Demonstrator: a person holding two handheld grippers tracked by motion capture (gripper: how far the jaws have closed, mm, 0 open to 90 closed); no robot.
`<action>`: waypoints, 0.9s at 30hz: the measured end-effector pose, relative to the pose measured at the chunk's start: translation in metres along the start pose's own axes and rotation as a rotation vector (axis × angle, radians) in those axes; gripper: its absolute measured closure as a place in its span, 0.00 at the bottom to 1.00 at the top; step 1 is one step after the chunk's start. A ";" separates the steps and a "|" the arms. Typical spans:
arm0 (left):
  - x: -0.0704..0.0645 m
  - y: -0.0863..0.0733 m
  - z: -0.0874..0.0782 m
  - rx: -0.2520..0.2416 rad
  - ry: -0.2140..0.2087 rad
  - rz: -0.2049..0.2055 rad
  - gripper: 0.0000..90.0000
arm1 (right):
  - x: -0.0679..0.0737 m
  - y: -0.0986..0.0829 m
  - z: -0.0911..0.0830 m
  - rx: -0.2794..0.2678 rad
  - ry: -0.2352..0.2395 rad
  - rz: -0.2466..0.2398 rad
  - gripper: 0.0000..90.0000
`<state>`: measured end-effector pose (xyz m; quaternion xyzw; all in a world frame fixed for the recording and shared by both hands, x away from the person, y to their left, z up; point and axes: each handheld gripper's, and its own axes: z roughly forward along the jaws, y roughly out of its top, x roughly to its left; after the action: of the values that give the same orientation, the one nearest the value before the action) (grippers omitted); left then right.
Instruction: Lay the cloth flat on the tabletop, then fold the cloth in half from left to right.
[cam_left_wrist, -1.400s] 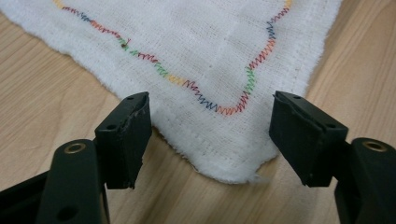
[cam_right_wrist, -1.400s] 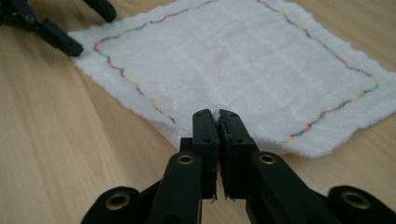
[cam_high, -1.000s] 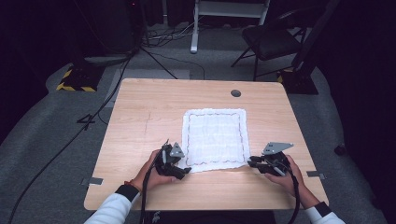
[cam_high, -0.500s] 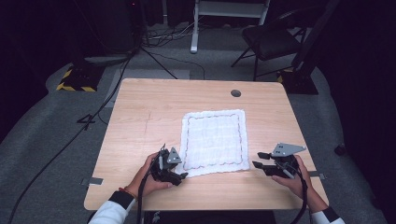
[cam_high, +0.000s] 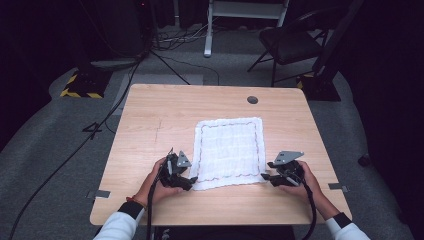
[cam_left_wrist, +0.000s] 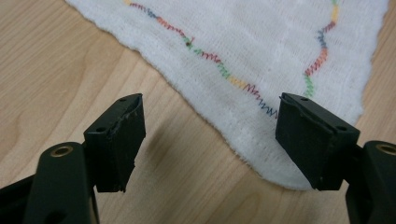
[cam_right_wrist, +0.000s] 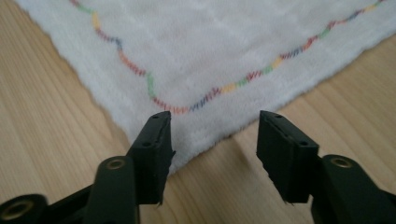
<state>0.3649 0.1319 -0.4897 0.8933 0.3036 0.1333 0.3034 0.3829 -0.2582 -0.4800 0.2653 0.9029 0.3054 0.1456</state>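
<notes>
1. Left claw (cam_high: 190, 181) first: since a second ago I've brought it back in from the pull-away of half a second ago, and it now sits at the near left corner of the cloth, jaws spread wide with nothing between them.
2. Seen along its own jaws, the left claw (cam_left_wrist: 210, 140) has that corner partly between them: one jaw hangs over the bare wood, the other over the tip. I can't tell whether either jaw touches the fabric.
3. Right claw (cam_high: 266, 176) has likewise come back to the near right corner after drifting away, and it is also spread and empty.
4. From its own camera, the right claw (cam_right_wrist: 214, 156) frames the corner tip, which lies just ahead of the gap and partly under one jaw.
5. Outward from both: the white cloth with the multicoloured stitched border (cam_high: 229, 150) lies flat and unfolded on the wooden table (cam_high: 150, 120), roughly central, nearer my edge. It hasn't shifted across these moments.
6. My reading: both corners are lined up for a pinch, so closing on them comes next, probably to lift and fold the near edge away from me.
</notes>
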 end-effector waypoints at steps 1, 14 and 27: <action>0.000 0.000 0.000 0.000 0.001 0.003 0.28 | 0.000 -0.003 0.000 0.013 0.002 -0.009 0.47; -0.016 0.000 -0.002 -0.005 0.002 0.046 0.29 | 0.005 -0.025 -0.017 0.024 0.004 0.061 0.51; 0.011 0.013 -0.020 -0.113 0.001 -0.011 0.25 | 0.002 -0.027 -0.048 -0.098 -0.032 0.090 0.47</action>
<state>0.3706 0.1397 -0.4657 0.8730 0.3005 0.1490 0.3541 0.3506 -0.2978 -0.4604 0.3030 0.8716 0.3509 0.1592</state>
